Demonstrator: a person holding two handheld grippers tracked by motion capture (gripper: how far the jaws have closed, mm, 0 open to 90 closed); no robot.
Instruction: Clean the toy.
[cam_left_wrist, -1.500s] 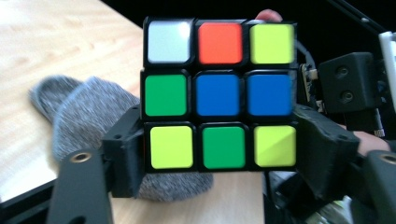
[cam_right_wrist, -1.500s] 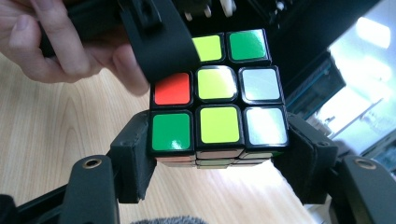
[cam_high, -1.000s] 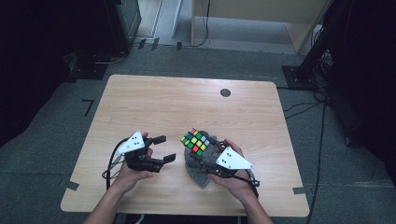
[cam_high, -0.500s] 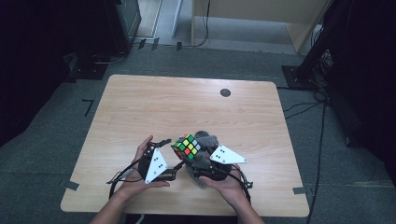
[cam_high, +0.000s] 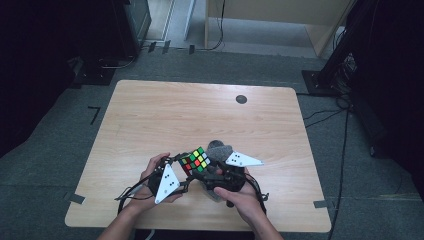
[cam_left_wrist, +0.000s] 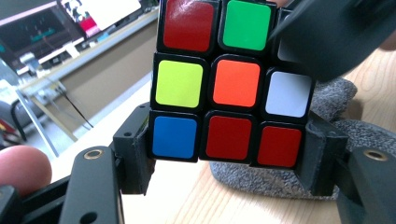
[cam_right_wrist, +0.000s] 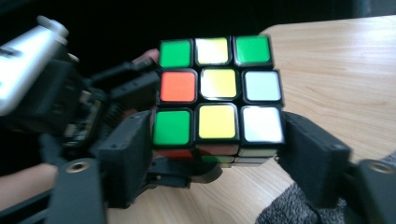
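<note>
multicolour plastic puzzle cube (cam_high: 195, 160) held above light wood table (cam_high: 150, 115): left tongs (cam_left_wrist: 229, 154) just closed onto its bottom row, right tongs (cam_right_wrist: 217, 140) also grip it, jaws just eased wider.

Bright tabletop, dark surroundings, soft close-up blur

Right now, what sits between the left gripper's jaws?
The puzzle cube: in the left gripper view its bottom row sits between the left gripper jaws, which have just been closing.
</note>
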